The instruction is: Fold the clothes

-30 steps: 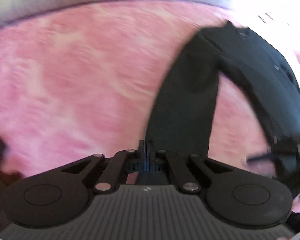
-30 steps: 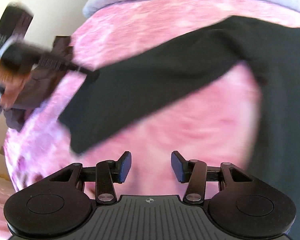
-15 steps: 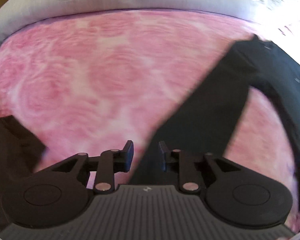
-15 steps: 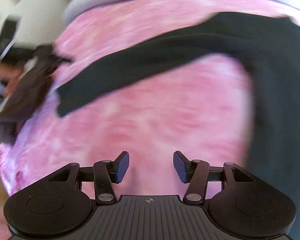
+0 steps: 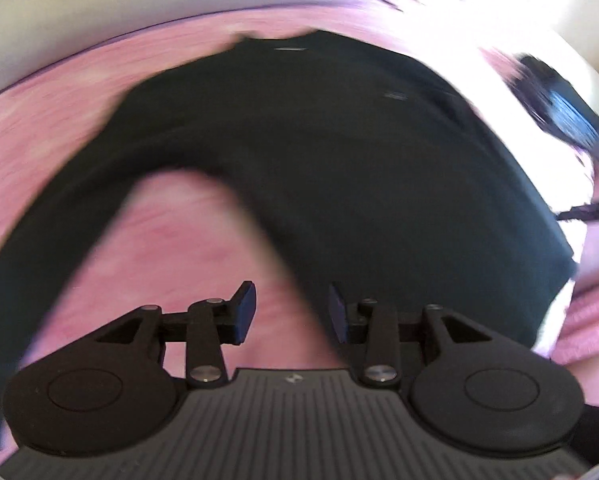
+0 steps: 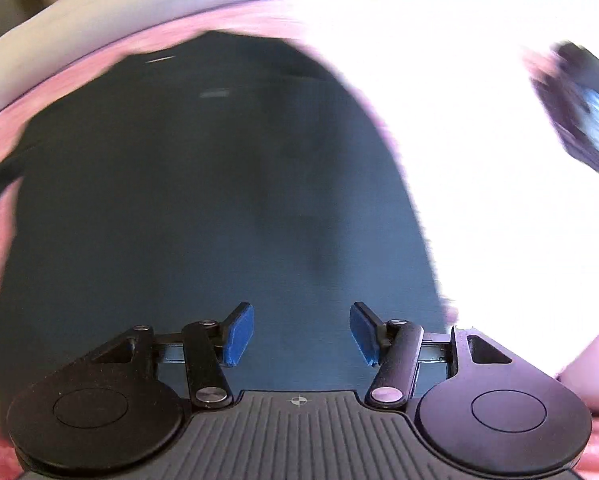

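Pink patterned bedspread (image 5: 187, 236); pale pillow (image 5: 99, 12) along far edge; dark blurred object (image 6: 587, 120) right.

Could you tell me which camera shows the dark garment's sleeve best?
The left wrist view: the sleeve runs out from the dark garment across the pink cover. The right wrist view shows mostly the garment's body, with only a sliver at the left edge.

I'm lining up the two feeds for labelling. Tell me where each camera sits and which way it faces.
Left wrist: sits behind the left tool, open, facing along it at the dark garment with one sleeve spread on the pink blanket.
Right wrist: sits behind the right tool, open, facing the garment's body close up.
Shared: garment, blanket, pale far edge.
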`<state>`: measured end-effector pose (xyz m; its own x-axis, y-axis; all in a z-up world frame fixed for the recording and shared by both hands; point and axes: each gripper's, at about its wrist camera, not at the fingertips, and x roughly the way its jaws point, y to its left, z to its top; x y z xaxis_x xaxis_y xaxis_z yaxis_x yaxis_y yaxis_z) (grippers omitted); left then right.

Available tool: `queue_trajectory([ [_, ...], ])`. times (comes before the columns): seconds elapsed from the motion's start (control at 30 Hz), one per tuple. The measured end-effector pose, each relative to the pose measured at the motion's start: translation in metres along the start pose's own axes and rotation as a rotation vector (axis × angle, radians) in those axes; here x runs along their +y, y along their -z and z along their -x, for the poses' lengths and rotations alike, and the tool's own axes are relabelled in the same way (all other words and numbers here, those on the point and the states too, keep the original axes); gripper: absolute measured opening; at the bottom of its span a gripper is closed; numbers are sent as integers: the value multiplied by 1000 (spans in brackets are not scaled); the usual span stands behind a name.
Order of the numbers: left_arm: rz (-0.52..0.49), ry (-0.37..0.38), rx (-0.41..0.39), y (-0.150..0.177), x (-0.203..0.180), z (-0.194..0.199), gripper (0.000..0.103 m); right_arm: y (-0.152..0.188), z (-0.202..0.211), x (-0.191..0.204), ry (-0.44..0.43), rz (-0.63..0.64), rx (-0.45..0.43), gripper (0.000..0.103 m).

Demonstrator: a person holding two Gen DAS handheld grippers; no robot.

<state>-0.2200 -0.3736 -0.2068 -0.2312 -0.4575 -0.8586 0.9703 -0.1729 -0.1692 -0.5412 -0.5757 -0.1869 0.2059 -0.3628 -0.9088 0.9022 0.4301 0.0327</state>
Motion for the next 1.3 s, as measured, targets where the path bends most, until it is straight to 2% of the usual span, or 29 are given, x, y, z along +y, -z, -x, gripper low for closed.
queue_trajectory([
  [0.07, -52, 0, 33, -13, -54, -21, 35, -5, -5, -29, -39, 2, 15, 58],
  [0.2, -92, 24, 112, -38, -153, -69, 35, -16, -16, -88, -116, 5, 46, 57],
  [0.23, -101, 28, 127, -46, -173, -79, 35, -18, -19, -103, -135, 6, 53, 40],
  [0.27, -108, 30, 137, -54, -191, -86, 35, -21, -21, -118, -154, 7, 61, 28],
  [0.3, -119, 35, 145, -63, -207, -93, 35, -24, -24, -133, -174, 8, 68, 0],
  [0.4, -189, 46, 140, -91, -245, -101, 36, -31, -32, -177, -232, 11, 91, 0],
  [0.5, -251, 50, 129, -120, -268, -110, 36, -71, -9, -233, -151, 27, 7, 0],
  [0.6, -280, 42, 113, -150, -273, -128, 36, -116, 1, -284, -52, 66, -55, 0],
  [0.73, -319, 14, 63, -195, -264, -146, 37, -169, -13, -313, 23, 197, -63, 0],
  [0.9, -319, -2, 26, -256, -243, -171, 39, -192, -42, -316, 133, 321, -89, 0],
  [0.97, -326, -12, 29, -271, -231, -180, 39, -195, -61, -323, 150, 312, -59, 0],
  [1.0, -329, -20, 36, -276, -225, -186, 40, -197, -74, -324, 160, 303, -23, 7],
  [1.03, -330, -29, 45, -279, -219, -191, 40, -196, -82, -325, 182, 297, 4, 27],
  [1.1, -322, -46, 64, -279, -206, -196, 40, -188, -89, -325, 217, 276, 24, 52],
  [1.2, -308, -59, 82, -262, -189, -189, 40, -166, -75, -316, 196, 197, -19, 54],
  [1.27, -307, -80, 105, -238, -180, -177, 40, -149, -57, -296, 88, 144, -63, 54],
  [1.3, -301, -93, 119, -223, -176, -169, 40, -139, -47, -285, 0, 122, -76, 54],
])
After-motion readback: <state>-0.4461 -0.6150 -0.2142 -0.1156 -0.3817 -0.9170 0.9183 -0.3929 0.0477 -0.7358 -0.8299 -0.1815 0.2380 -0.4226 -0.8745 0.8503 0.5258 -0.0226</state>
